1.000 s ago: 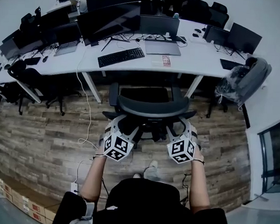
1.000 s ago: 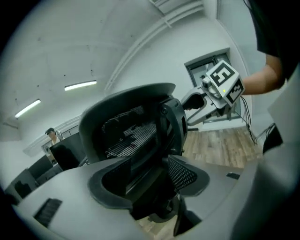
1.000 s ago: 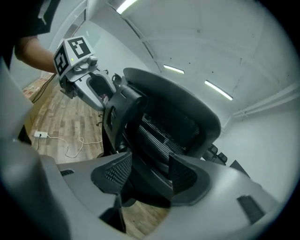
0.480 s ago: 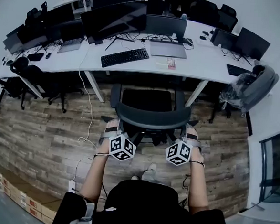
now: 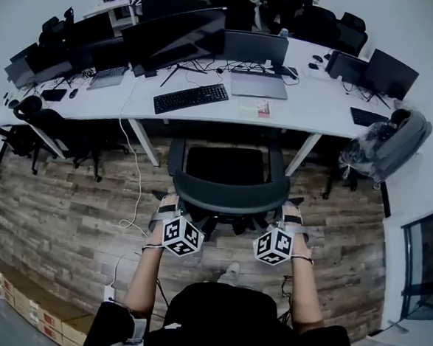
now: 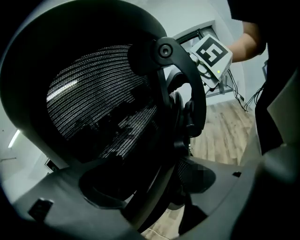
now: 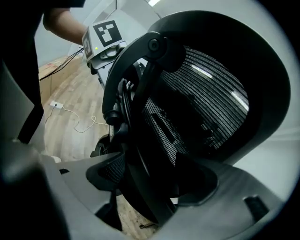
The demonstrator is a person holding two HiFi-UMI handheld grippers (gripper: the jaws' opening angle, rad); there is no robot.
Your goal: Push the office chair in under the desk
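Observation:
A black mesh-backed office chair (image 5: 226, 178) stands on the wood floor, its seat partly under the white desk (image 5: 310, 108). My left gripper (image 5: 168, 204) is at the left end of the chair's curved back rim and my right gripper (image 5: 291, 212) at the right end. In the left gripper view the back's frame (image 6: 180, 93) runs between the jaws of the left gripper (image 6: 154, 187), which are opening. In the right gripper view the frame (image 7: 126, 89) likewise lies between the opening jaws of the right gripper (image 7: 150, 187). The pads do not look pressed on it.
The desk carries monitors, a keyboard (image 5: 191, 98) and a laptop (image 5: 258, 85). Desk legs flank the chair. Another black chair (image 5: 57, 128) stands to the left, and a chair with a grey backpack (image 5: 396, 140) to the right. A white cable (image 5: 133, 200) trails over the floor. Cardboard boxes (image 5: 36, 315) sit at the lower left.
The view has slid down a little. Both grippers stay at the two ends of the chair's back rim, and the chair sits much the same against the desk.

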